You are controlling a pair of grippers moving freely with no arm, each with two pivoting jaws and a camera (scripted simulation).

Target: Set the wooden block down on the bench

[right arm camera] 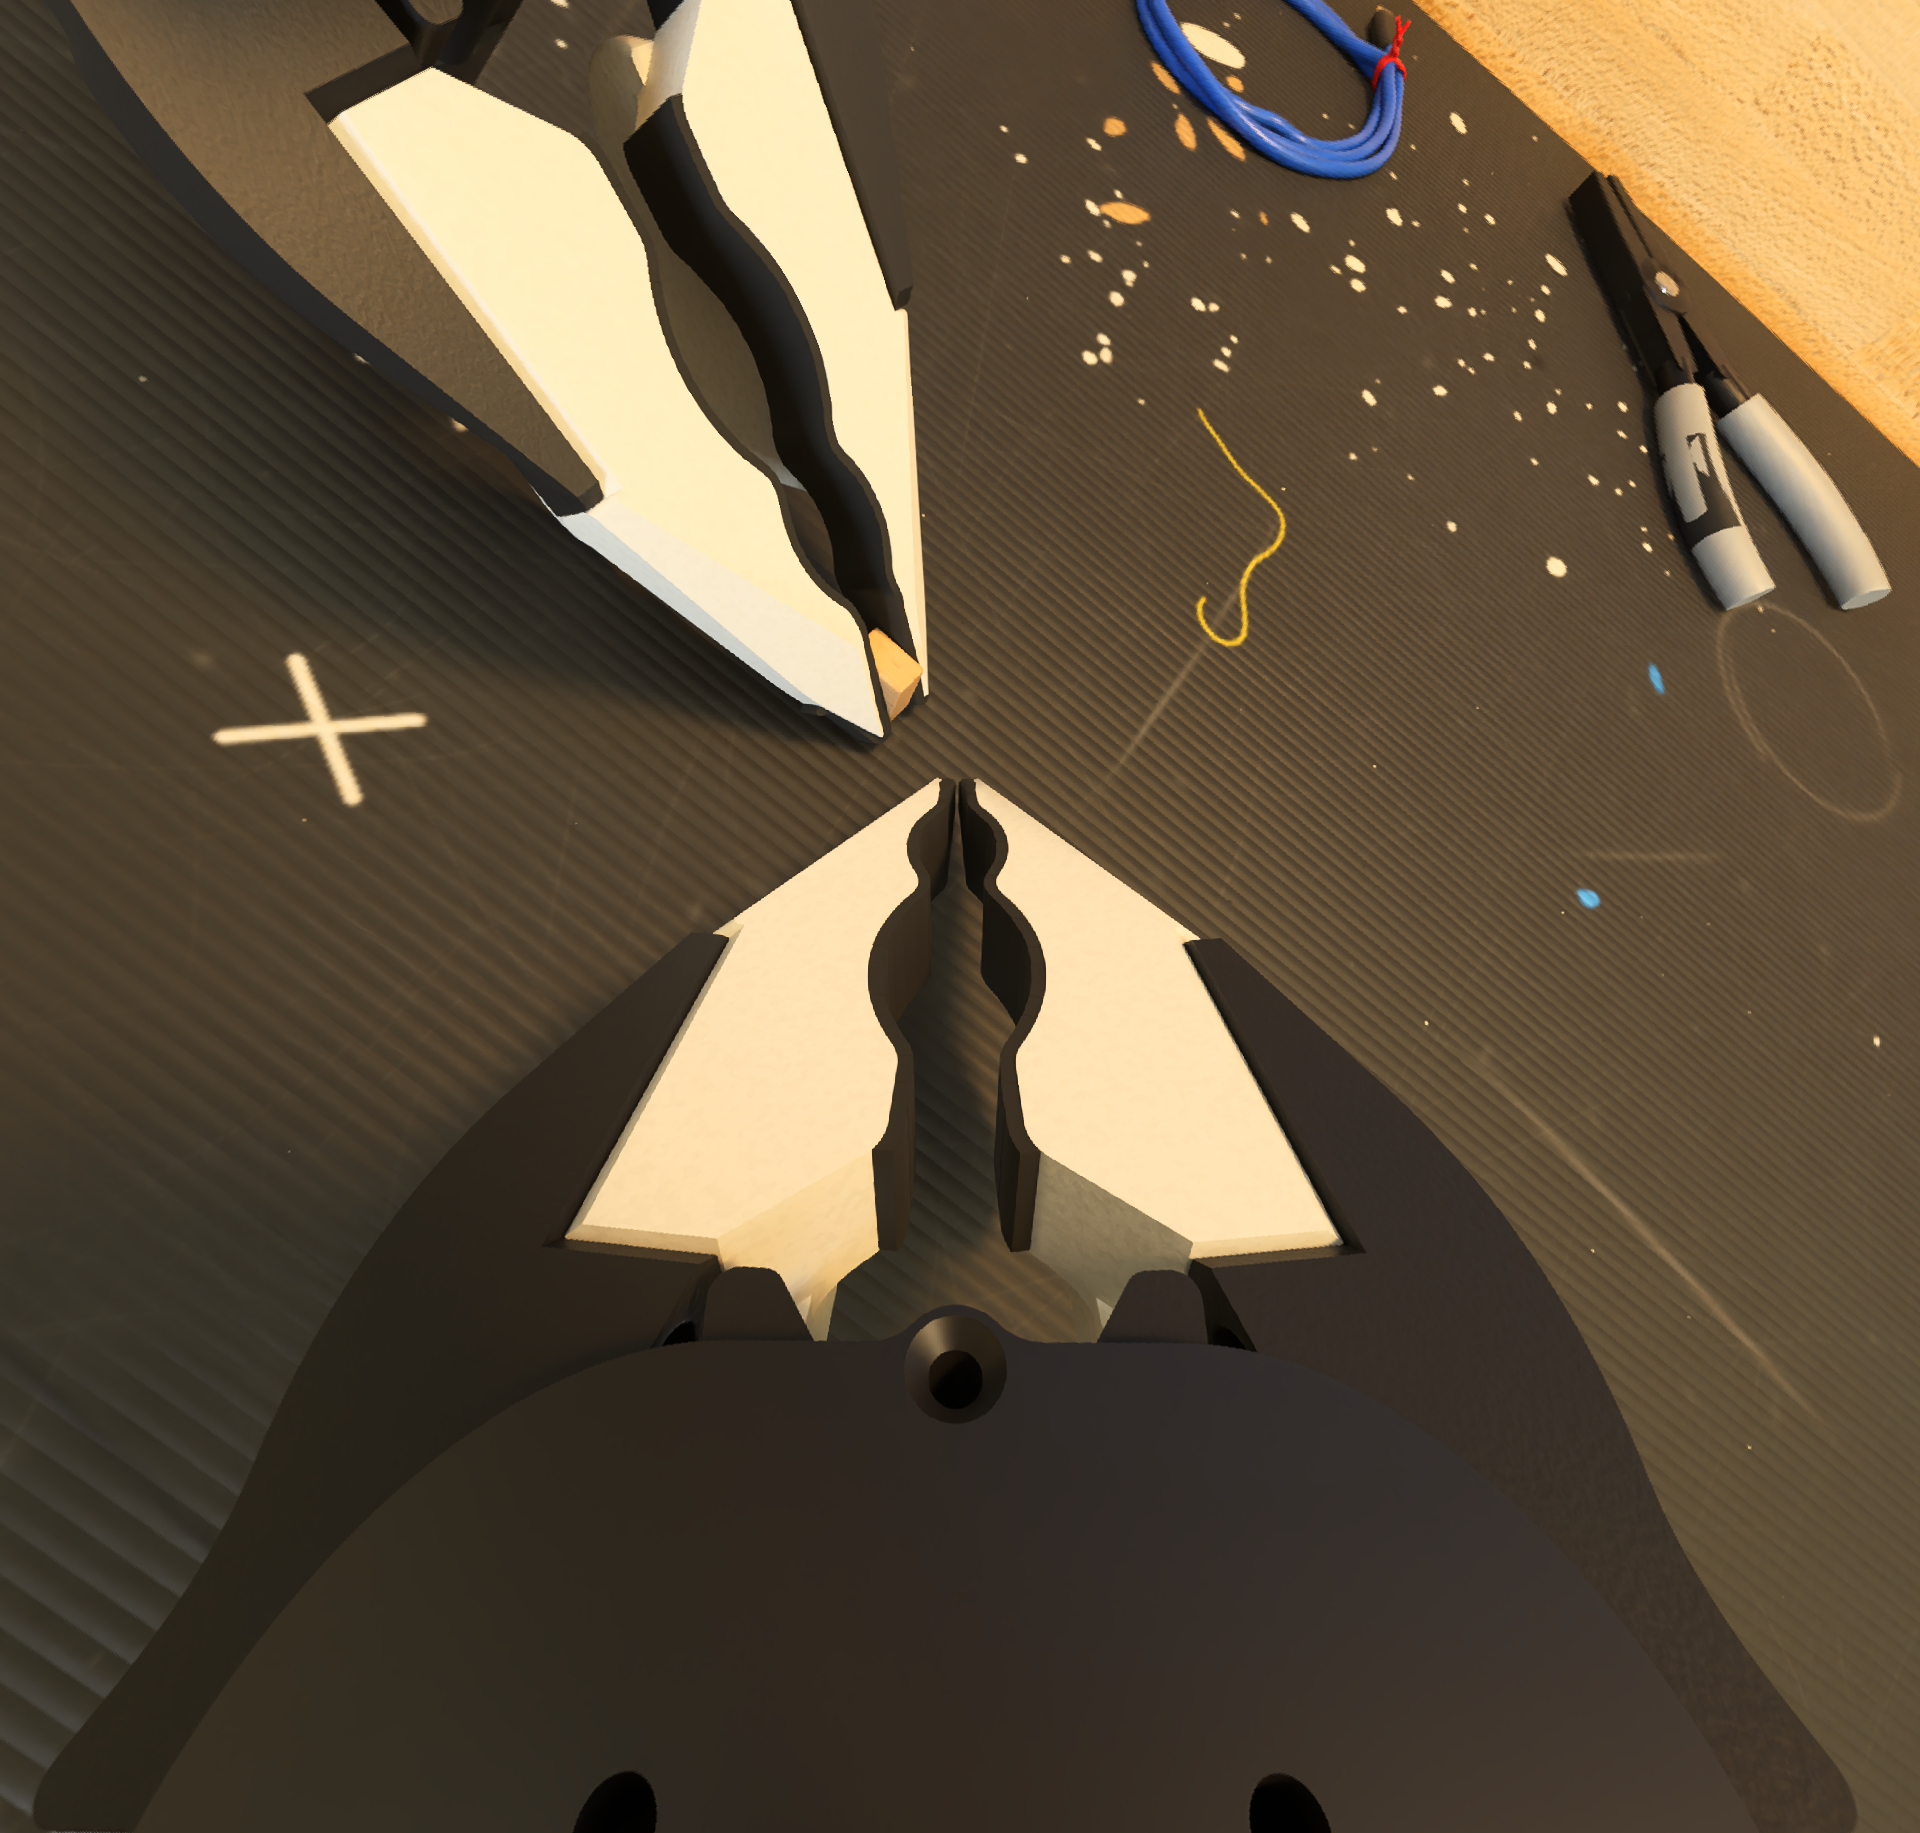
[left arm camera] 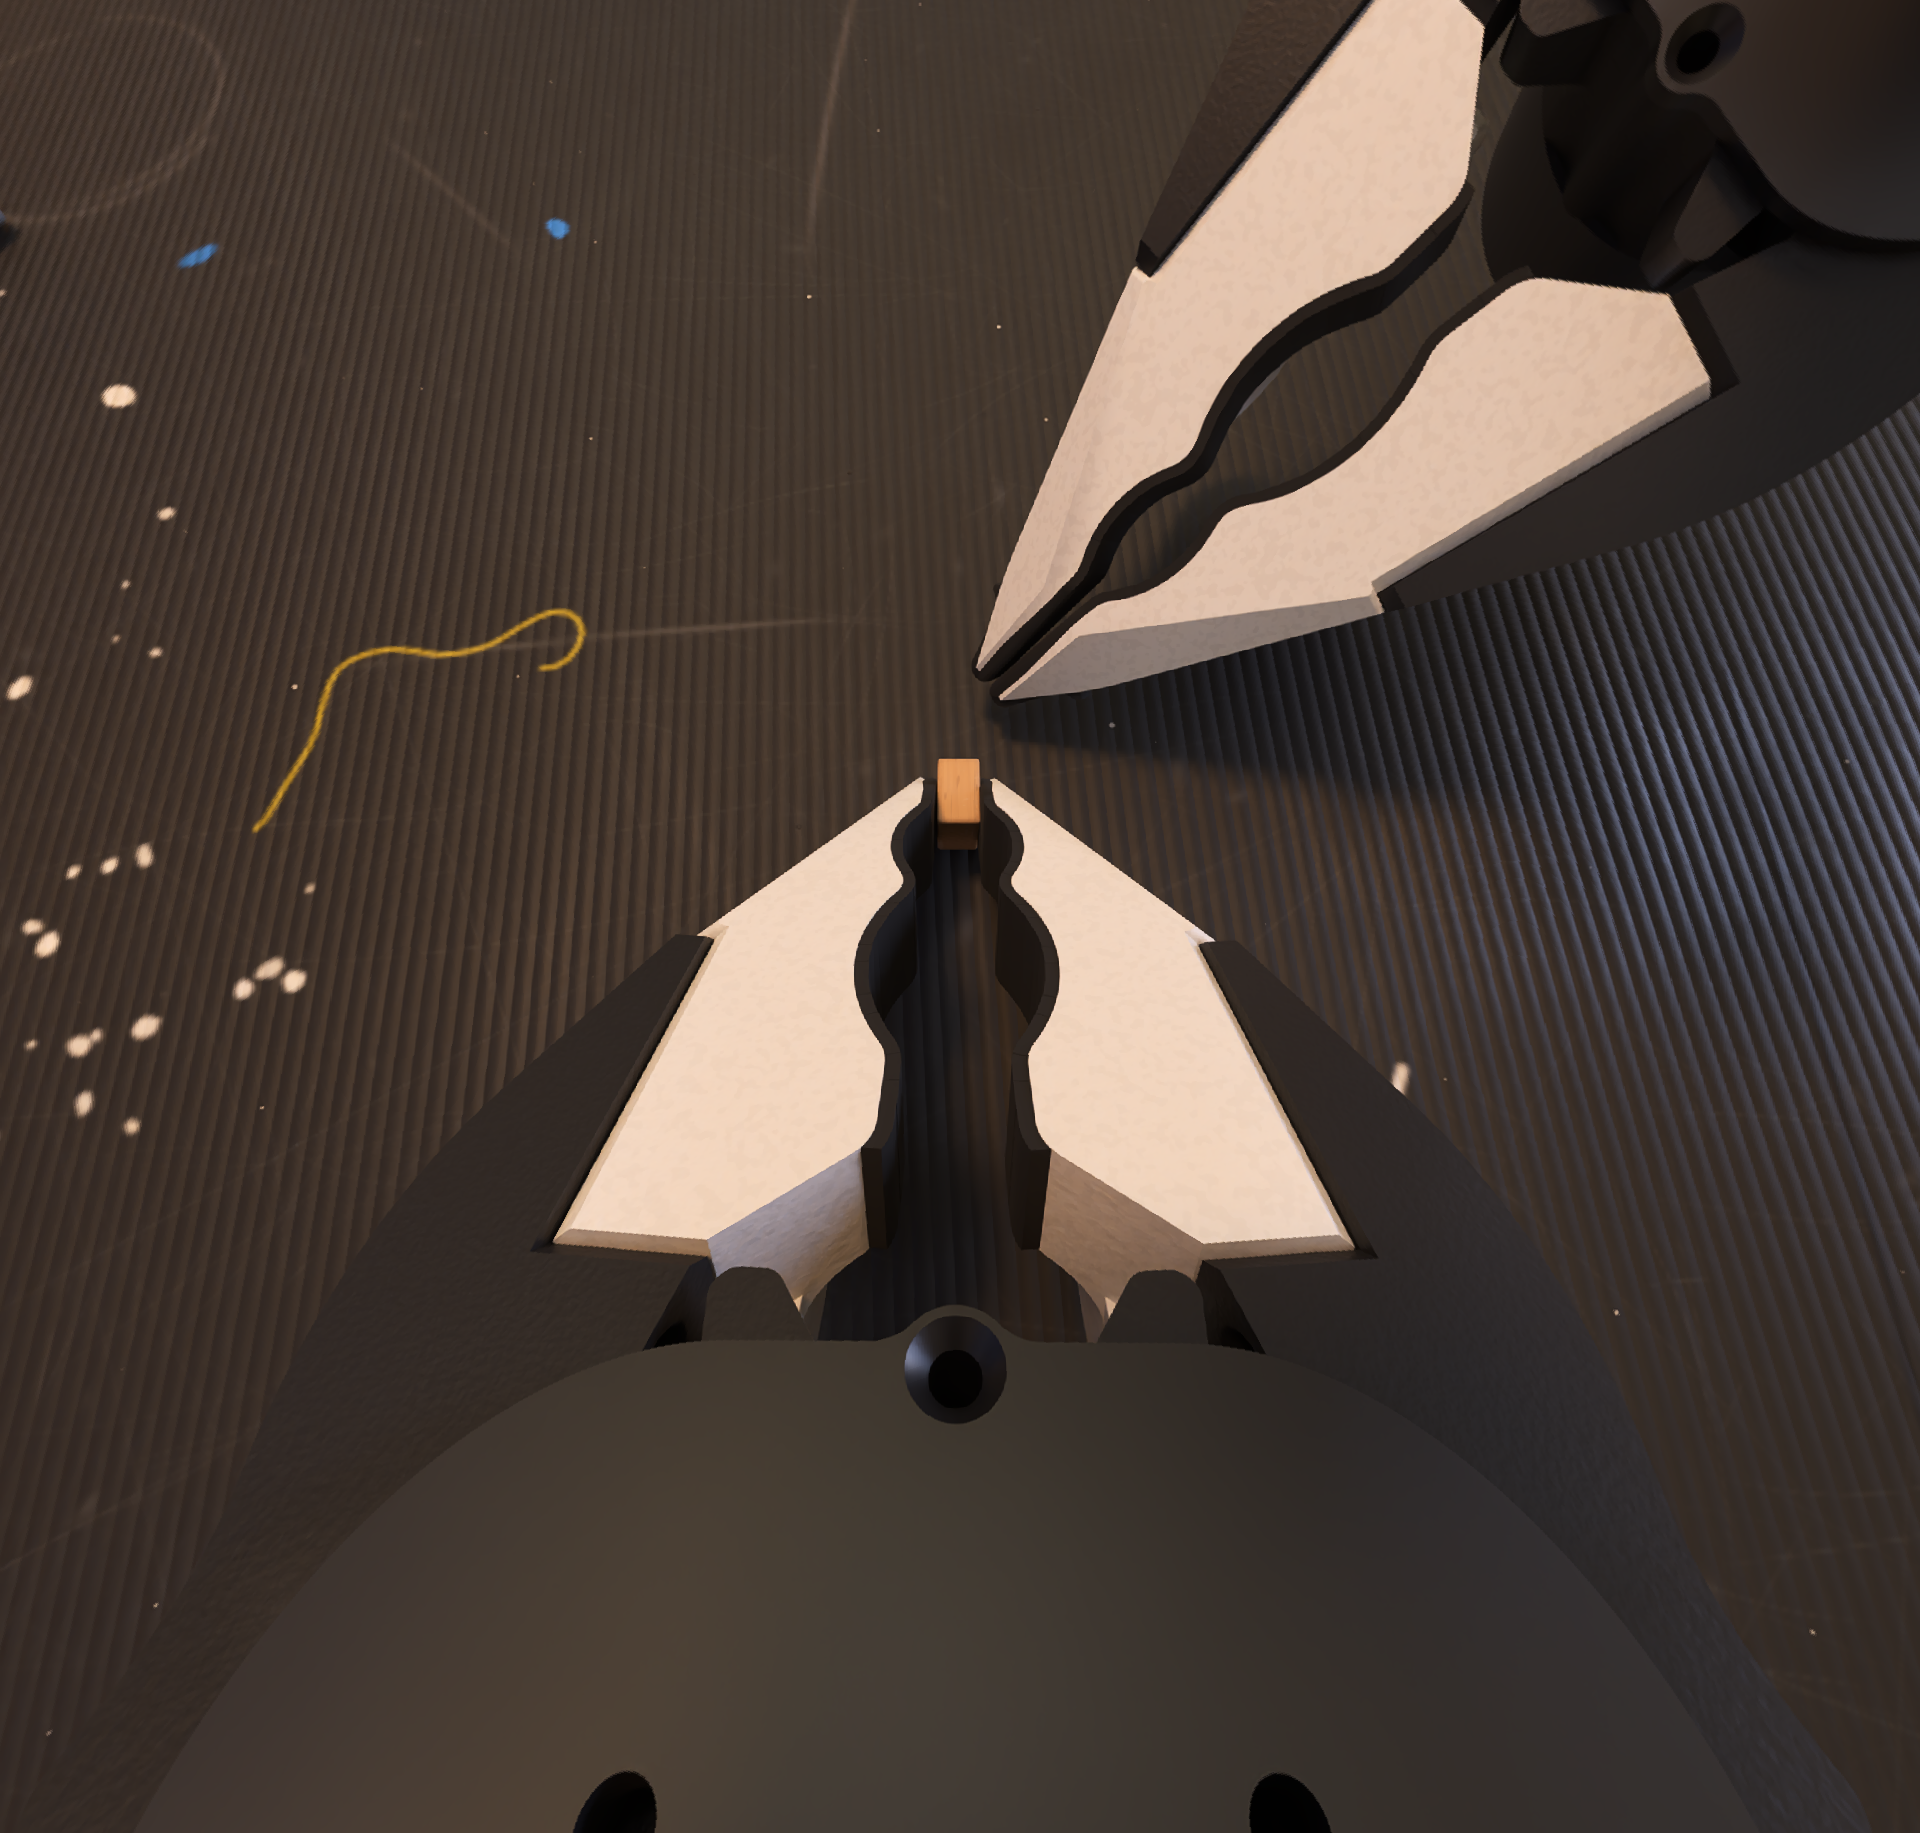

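Note:
A small wooden block (left arm camera: 957, 792) sits pinched between the tips of my left gripper (left arm camera: 957, 784), just above the dark ribbed bench mat (left arm camera: 520, 433). In the right wrist view the same block (right arm camera: 896, 674) shows at the tips of the left gripper (right arm camera: 902, 703), which comes in from the upper left. My right gripper (right arm camera: 956, 786) is shut and empty, its tips a short way in front of the block. In the left wrist view the right gripper (left arm camera: 992, 677) points in from the upper right, tips together, close to the block.
A white cross mark (right arm camera: 320, 729) is on the mat to the left. A yellow thread (right arm camera: 1242, 536), a blue cable coil (right arm camera: 1273, 58) and grey-handled pliers (right arm camera: 1714, 412) lie to the right. The mat ends at a wooden surface (right arm camera: 1714, 69). Paint specks dot the mat.

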